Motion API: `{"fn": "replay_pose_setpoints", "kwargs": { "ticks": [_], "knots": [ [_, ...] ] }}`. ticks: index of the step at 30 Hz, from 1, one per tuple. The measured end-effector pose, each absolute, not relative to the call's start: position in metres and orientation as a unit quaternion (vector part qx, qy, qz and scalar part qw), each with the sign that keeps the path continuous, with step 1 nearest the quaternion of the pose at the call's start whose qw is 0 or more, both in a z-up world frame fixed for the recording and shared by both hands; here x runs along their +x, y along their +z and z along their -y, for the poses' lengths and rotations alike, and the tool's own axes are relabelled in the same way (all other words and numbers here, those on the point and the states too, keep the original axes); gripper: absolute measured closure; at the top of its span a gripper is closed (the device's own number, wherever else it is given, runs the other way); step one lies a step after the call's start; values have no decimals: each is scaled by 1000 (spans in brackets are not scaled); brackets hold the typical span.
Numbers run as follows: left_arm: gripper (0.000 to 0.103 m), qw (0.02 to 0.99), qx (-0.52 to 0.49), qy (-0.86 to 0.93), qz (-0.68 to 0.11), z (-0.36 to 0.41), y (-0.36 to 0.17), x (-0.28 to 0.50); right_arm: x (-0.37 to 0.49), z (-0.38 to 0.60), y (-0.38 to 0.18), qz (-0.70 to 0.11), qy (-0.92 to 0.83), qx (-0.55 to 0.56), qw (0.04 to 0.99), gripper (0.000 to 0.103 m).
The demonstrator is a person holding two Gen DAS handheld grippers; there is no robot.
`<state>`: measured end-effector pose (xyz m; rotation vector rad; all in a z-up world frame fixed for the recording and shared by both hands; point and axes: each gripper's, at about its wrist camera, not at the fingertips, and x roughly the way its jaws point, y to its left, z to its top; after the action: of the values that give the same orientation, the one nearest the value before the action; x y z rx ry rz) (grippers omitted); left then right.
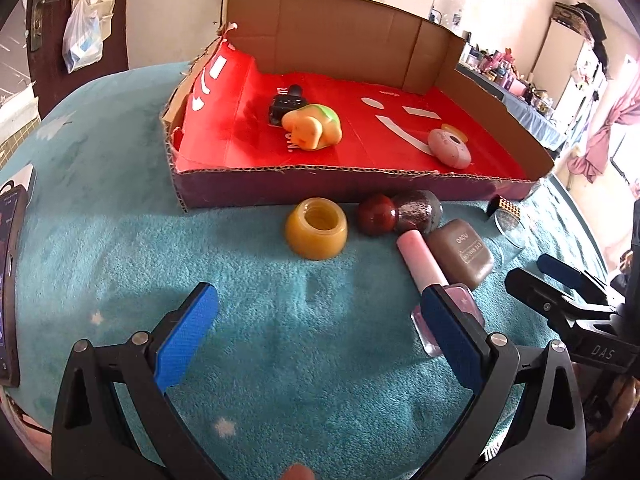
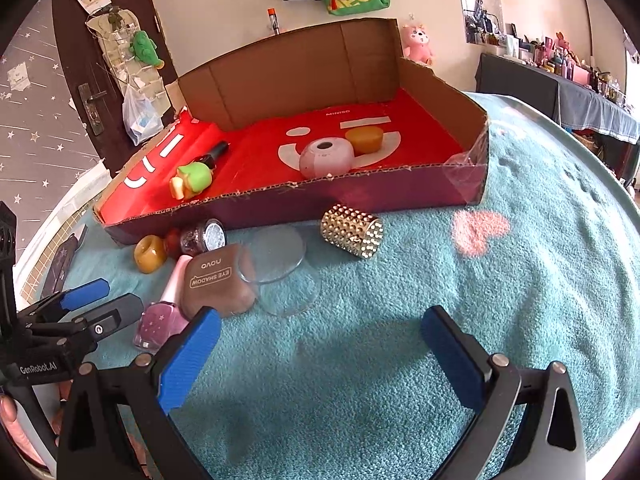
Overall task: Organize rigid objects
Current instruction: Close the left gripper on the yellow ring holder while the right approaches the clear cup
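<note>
Your left gripper (image 1: 316, 336) and right gripper (image 2: 320, 356) both hover spread wide over the teal blanket (image 2: 400, 380), holding nothing.

Just ahead, beside the left gripper, lie your pink nail polish bottle (image 2: 160, 316), brown eyeshadow case (image 2: 218, 284), amber jar (image 1: 317, 228) and studded gold cylinder (image 2: 354, 230), all outside the cardboard tray (image 2: 360, 196); a green-and-yellow toy (image 2: 192, 180) lies inside it.
</note>
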<state>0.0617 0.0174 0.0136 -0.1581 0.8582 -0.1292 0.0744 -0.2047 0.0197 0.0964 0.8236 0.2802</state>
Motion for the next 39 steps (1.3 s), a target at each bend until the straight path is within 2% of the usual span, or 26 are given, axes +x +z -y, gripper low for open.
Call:
{"fn": "replay_pose_setpoints", "kwargs": {
  "ticks": [10,15,17,20,22,27,30,33,34,35,36,39],
  "knots": [
    [1,910,-67,-47,-406,-21,11,68,81,204,19,-397,124,38,909,0],
    [1,914,-63,-35,-400,-22,11,76,84,205,18,-394,115,33,911,4],
    [4,915,-60,-31,-397,-21,10,79,85,203,19,-392,112,30,912,5],
    [13,916,-55,-28,-396,-18,10,83,88,201,21,-387,114,33,914,10],
    [23,917,-51,-26,-395,-18,10,84,90,200,22,-386,117,37,914,13],
    [32,917,-53,-29,-393,-17,11,89,96,197,24,-385,134,55,912,28],
    [36,917,-52,-32,-393,-14,11,92,100,194,23,-386,142,65,909,32],
    [49,918,-47,-26,-394,-12,11,95,103,193,23,-387,146,73,908,37],
    [50,918,-47,-26,-393,-11,10,95,104,193,22,-389,146,76,906,37],
    [55,919,-47,-27,-391,-11,11,94,103,194,22,-390,148,79,906,39],
    [67,919,-46,-27,-390,-12,11,94,103,194,22,-391,150,81,905,44],
    [67,919,-53,-32,-390,-14,11,92,102,195,23,-393,168,92,900,56]
  ]
}}
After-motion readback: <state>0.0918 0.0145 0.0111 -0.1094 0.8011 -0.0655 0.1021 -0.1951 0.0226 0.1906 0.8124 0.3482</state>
